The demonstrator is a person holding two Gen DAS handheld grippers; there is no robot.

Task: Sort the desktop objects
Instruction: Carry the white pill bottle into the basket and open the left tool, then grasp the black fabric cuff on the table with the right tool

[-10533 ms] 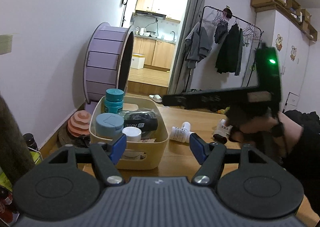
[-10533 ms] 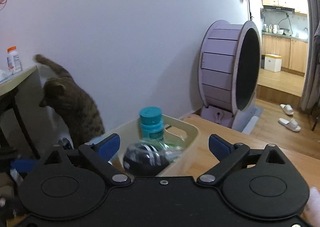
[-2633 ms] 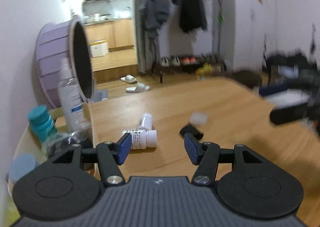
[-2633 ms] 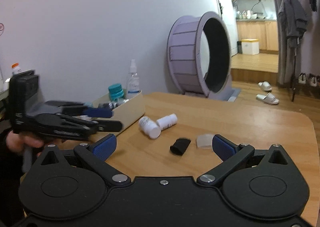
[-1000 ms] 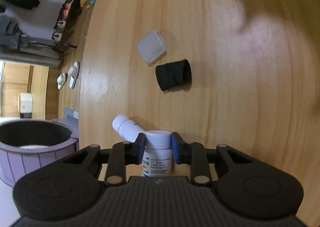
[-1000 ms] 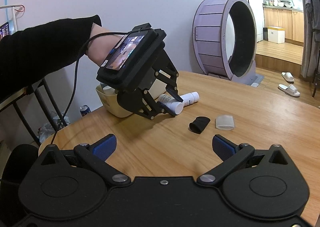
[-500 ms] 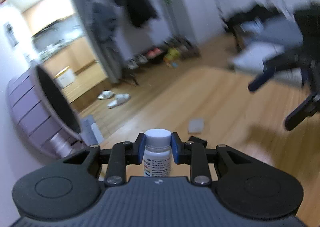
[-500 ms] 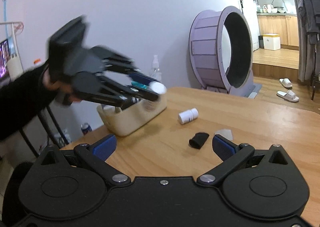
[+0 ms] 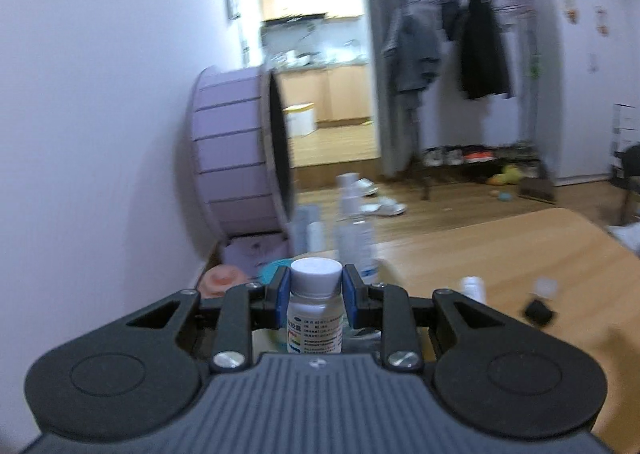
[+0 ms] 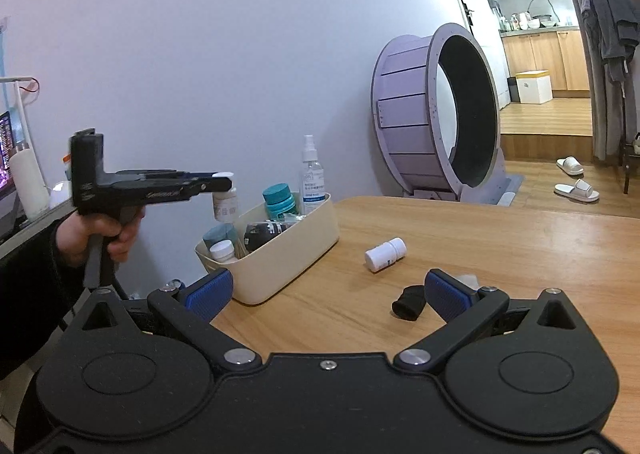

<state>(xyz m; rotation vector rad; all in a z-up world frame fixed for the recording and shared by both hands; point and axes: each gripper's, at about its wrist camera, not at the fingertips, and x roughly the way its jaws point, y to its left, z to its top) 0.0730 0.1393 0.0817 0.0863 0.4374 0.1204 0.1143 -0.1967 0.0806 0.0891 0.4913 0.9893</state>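
Note:
My left gripper [image 9: 316, 290] is shut on a white pill bottle [image 9: 315, 310] and holds it upright. In the right wrist view the left gripper [image 10: 222, 183] hangs the pill bottle [image 10: 225, 205] above the near end of the cream storage bin [image 10: 288, 262]. The bin holds a teal-capped jar [image 10: 280, 199], a clear spray bottle [image 10: 312, 177] and other bottles. A second white pill bottle [image 10: 385, 254], a black roll [image 10: 409, 308] and a small translucent piece [image 10: 466, 281] lie on the wooden table [image 10: 520, 254]. My right gripper [image 10: 326, 294] is open and empty above the table.
A purple cat wheel [image 10: 436, 113] stands on the floor past the table's far edge. A clothes rack [image 9: 460, 65] and slippers [image 10: 576, 189] are beyond. The white wall runs behind the bin.
My left gripper picked the pill bottle up off the table, then swung left and carried it over the bin. The right gripper has stayed open and nearly still.

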